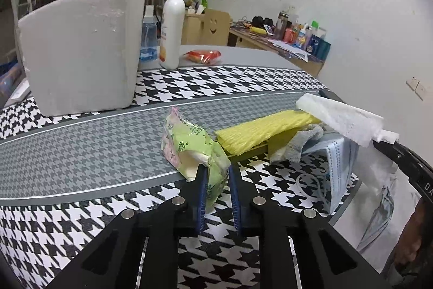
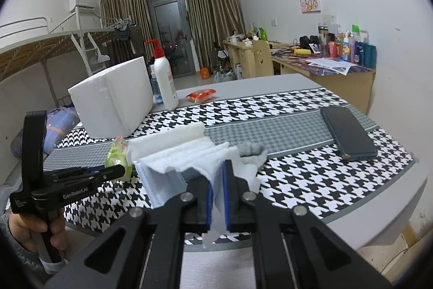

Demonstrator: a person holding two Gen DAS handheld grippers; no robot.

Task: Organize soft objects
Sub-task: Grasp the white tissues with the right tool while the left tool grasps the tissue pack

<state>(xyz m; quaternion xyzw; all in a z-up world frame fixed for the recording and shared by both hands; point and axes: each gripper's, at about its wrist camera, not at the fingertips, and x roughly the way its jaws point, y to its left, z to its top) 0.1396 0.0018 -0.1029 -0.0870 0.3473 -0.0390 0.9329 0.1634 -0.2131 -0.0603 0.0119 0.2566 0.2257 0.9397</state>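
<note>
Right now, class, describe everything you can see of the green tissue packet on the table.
The green tissue packet is a soft, crinkly plastic pack, light green with pink flower print and a crimped top edge. It looks partly emptied and crumpled. It rests tilted on the houndstooth tablecloth, beside the yellow cloth. The left gripper is shut on its near corner.

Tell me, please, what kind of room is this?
Probably a dormitory or student bedroom: a raised bunk bed with a ladder, a cluttered wooden desk along the wall, and curtains beside a balcony door.
</note>
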